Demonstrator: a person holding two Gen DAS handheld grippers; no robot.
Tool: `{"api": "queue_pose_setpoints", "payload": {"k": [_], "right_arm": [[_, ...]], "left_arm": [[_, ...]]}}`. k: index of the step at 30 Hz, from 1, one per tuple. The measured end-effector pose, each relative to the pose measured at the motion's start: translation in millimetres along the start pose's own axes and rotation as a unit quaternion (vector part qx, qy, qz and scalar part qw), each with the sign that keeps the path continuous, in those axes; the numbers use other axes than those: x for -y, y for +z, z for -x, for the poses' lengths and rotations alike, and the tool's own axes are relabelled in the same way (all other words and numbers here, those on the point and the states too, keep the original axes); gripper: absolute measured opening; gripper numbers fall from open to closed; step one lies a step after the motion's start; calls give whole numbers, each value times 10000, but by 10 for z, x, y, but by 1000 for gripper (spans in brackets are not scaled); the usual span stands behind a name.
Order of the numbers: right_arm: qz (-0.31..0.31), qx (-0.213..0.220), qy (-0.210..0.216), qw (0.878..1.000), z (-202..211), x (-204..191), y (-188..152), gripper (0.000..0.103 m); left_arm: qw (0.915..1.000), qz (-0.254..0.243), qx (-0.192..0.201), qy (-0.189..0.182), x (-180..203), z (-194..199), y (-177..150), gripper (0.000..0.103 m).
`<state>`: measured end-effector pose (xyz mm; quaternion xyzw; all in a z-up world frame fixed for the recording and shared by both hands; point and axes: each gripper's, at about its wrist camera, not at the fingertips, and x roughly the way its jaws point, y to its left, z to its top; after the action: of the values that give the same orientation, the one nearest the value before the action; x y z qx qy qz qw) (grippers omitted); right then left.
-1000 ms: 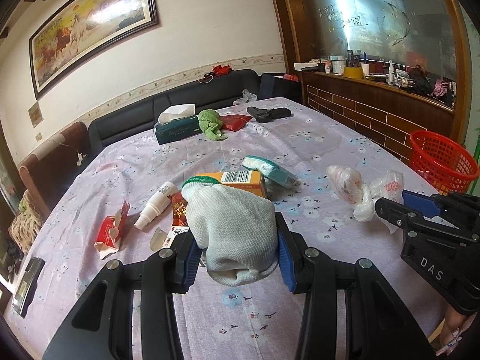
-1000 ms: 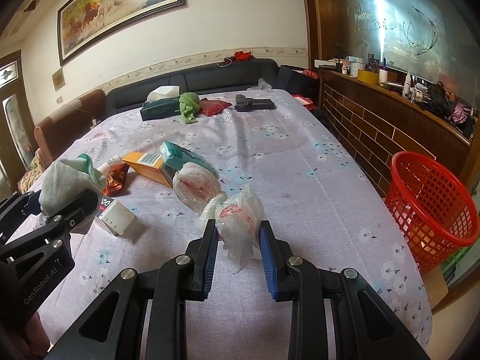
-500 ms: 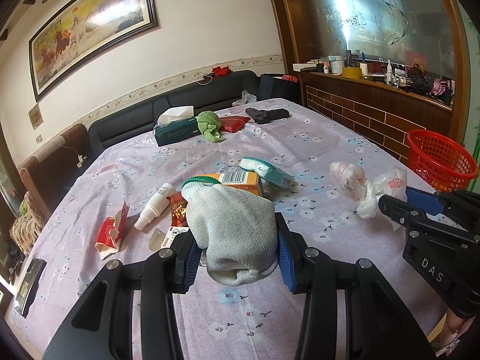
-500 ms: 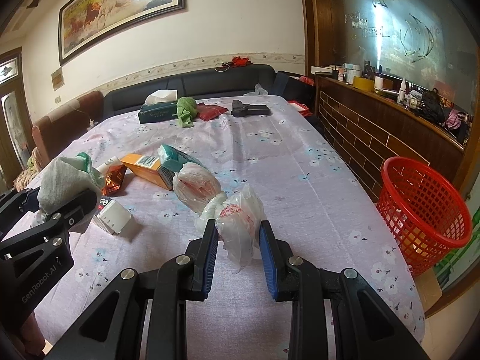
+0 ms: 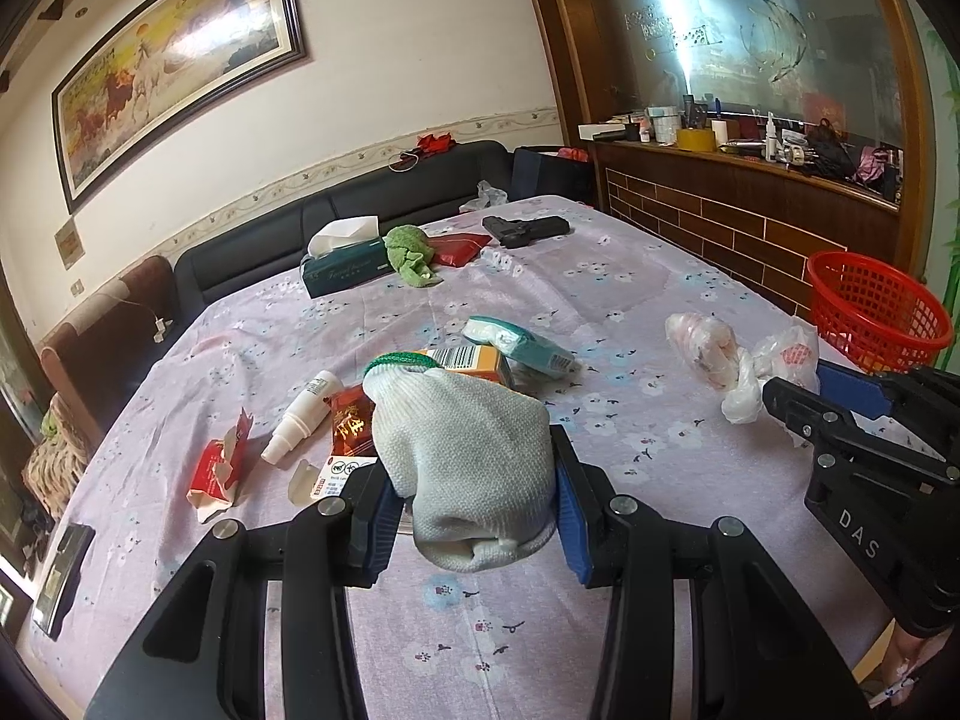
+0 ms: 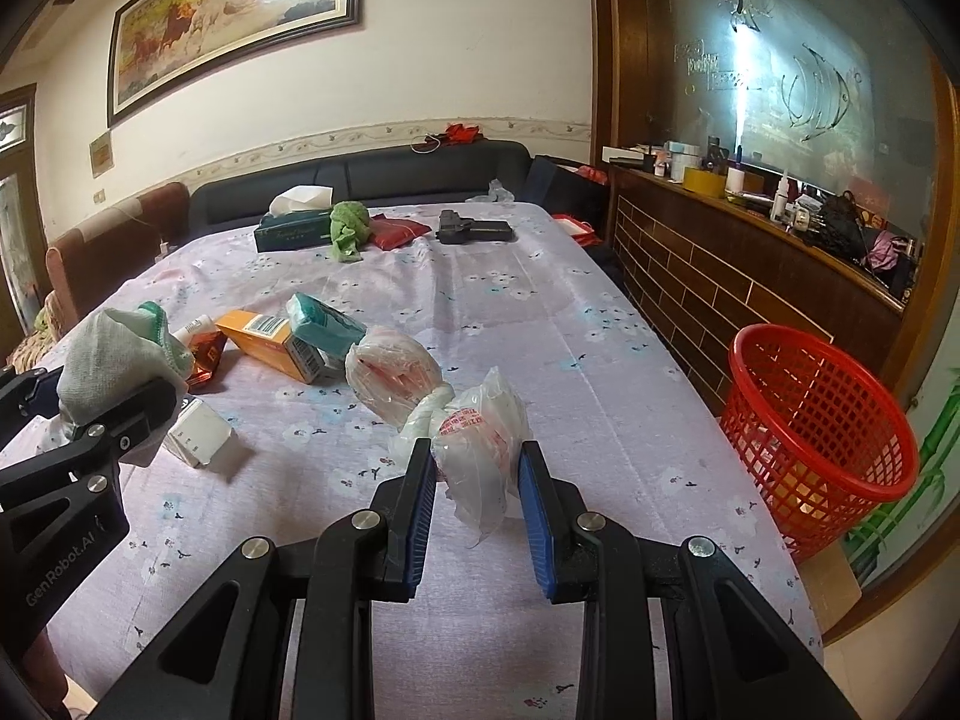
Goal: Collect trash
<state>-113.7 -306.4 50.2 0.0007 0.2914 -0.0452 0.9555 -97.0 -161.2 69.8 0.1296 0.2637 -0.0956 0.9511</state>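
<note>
Left wrist view: left gripper [image 5: 474, 498] is closed on a grey-white knitted glove [image 5: 462, 444], blue pads pressing both sides of it. The glove's green-edged cuff points away from the gripper, over an orange box [image 5: 465, 357]. A teal tissue pack [image 5: 519, 345] lies just past the box. Ahead and to the left of the gripper: a white spray bottle [image 5: 303, 414], a dark red packet [image 5: 353, 429], and a torn red-and-white carton [image 5: 219, 468]. All rest on the desk [image 5: 600, 300], which is covered by a lilac floral cloth.

Right wrist view: right gripper [image 6: 477, 480] stands at a narrow opening, clamped on the loose end of a knotted clear plastic bag [image 6: 480, 438]. The bag's fuller part [image 6: 390, 375] lies on the cloth just ahead and slightly left of the gripper. A small white box [image 6: 201, 432] sits to the left, near the left gripper's fingers. A red mesh basket [image 6: 816, 438] stands off the desk edge, to the right of this gripper and below desk level.

Far end of the desk, well apart from both grippers: green tissue box [image 6: 294, 231], green cloth [image 6: 348, 228], flat red pouch [image 6: 396, 234], black object [image 6: 474, 231].
</note>
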Motion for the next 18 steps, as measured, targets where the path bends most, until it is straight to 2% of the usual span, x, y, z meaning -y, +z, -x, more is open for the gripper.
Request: {"api": "queue_pose_setpoints", "payload": {"k": [7,11,13,18], "right_arm": [[-145,-29,97,9998,17,98,4,30],[-607,-76,313,9976,53,394,56,30],[-876,7,263,9958,114,626,96,30],[-1537,293,-156,9876,332,1320,180,30]], "left_arm": [[9999,-102,-9,-124,102,-6,71,43],[9968,-216,36,-767,268,8,285,43],[9929,-280,37,-1160,379,-2,429,43],[9738,-377,-125,-2238,793,-80,811,43]]}}
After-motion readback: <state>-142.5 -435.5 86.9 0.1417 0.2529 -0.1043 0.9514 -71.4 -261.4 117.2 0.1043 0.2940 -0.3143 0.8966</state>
